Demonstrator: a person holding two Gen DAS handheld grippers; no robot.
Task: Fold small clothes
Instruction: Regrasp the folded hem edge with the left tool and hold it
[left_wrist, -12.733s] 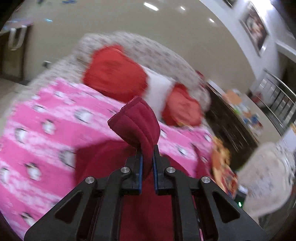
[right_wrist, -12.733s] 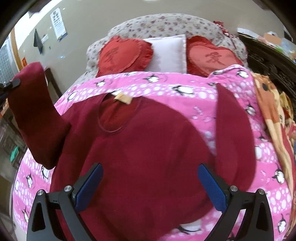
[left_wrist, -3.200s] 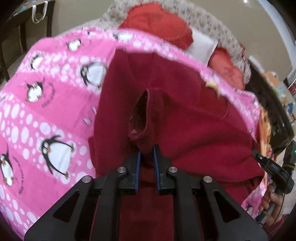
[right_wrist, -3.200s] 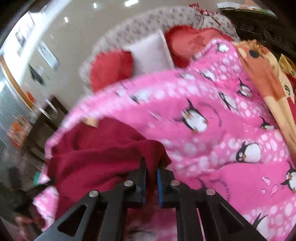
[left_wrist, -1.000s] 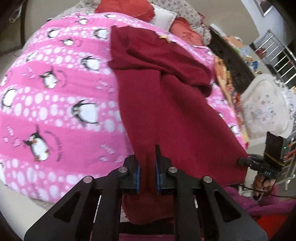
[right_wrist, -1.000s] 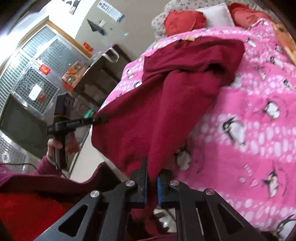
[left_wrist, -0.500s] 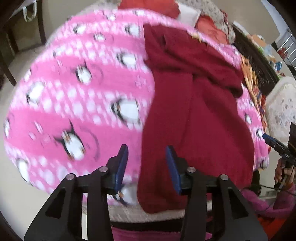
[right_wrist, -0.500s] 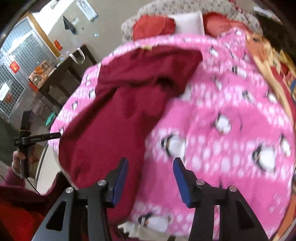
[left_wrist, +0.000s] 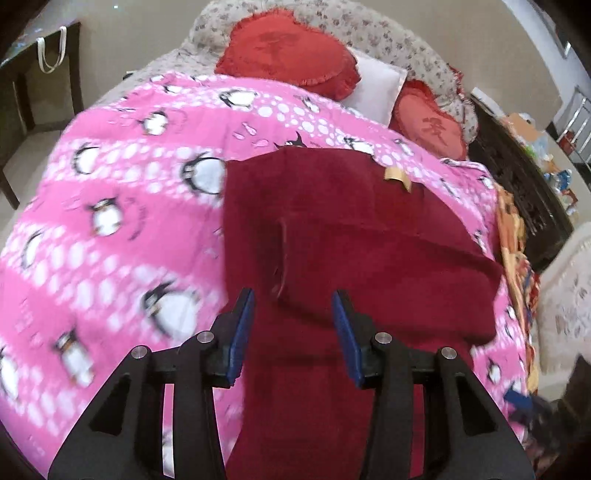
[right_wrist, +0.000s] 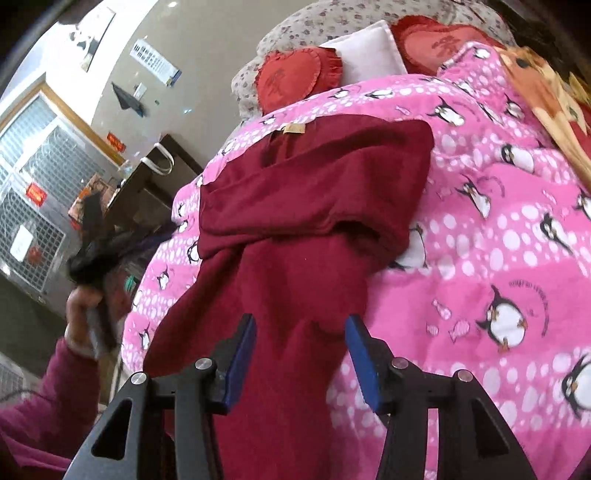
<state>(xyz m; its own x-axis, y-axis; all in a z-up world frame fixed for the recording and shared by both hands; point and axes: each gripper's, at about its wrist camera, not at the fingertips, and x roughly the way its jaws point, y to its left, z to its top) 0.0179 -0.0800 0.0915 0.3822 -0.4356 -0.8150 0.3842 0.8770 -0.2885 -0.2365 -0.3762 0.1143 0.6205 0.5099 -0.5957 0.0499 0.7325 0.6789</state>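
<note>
A dark red sweater (left_wrist: 354, 243) lies on the pink penguin blanket (left_wrist: 122, 206) with both sleeves folded across its body and a tan neck label (left_wrist: 397, 176) at the far end. Its lower part hangs over the near edge of the bed. My left gripper (left_wrist: 293, 325) is open and empty, just above the sweater's left side near a sleeve cuff. My right gripper (right_wrist: 299, 350) is open and empty over the sweater's (right_wrist: 306, 221) lower right part. The other hand and gripper (right_wrist: 92, 236) show blurred at the left in the right wrist view.
Two red heart cushions (left_wrist: 291, 55) (left_wrist: 430, 125) and a white pillow (left_wrist: 376, 86) lie at the bed's head. An orange patterned cloth (left_wrist: 513, 236) lies along the bed's right side. A dark cabinet (left_wrist: 524, 181) stands to the right, a dark table (right_wrist: 147, 184) to the left.
Both grippers have let go of the sweater's bottom hem and opened. They have moved forward over the sweater, which now rests on the bed.
</note>
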